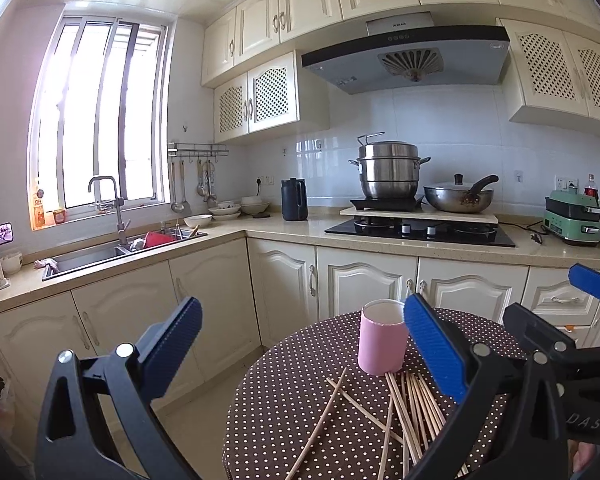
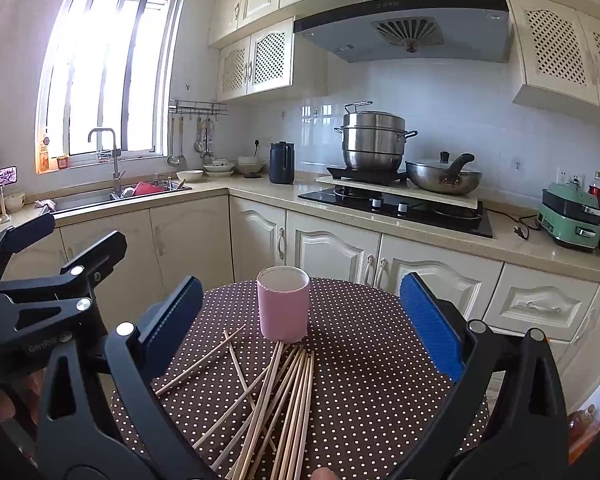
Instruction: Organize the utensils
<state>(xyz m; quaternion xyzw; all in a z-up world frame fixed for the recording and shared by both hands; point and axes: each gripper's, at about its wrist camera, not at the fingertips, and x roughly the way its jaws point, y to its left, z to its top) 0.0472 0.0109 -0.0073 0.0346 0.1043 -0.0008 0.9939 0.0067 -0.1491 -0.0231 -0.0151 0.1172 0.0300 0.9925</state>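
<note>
Nearest the lens we note the right tool (image 2: 300, 312), fingers spread wide and grasping nothing, low in the right wrist frame. The left tool (image 1: 300, 340) is likewise released and empty, hanging over the left part of the desk.

The round desk (image 2: 380, 360), under a brown dotted cloth, fills the lower centre. On it stands the pink cup (image 2: 284, 306), upright, towards the far edge. We see only its pale inner wall near the rim; no stick rises above the rim, so we judge it holds nothing, though its bottom is hidden.

The wooden sticks (image 2: 288, 392) lie loose on the cloth just below the cup, most in a rough bundle, a few crossed to the left.

We judge the task not begun as far as shown: every visible stick remains to be gathered into the cup.
</note>
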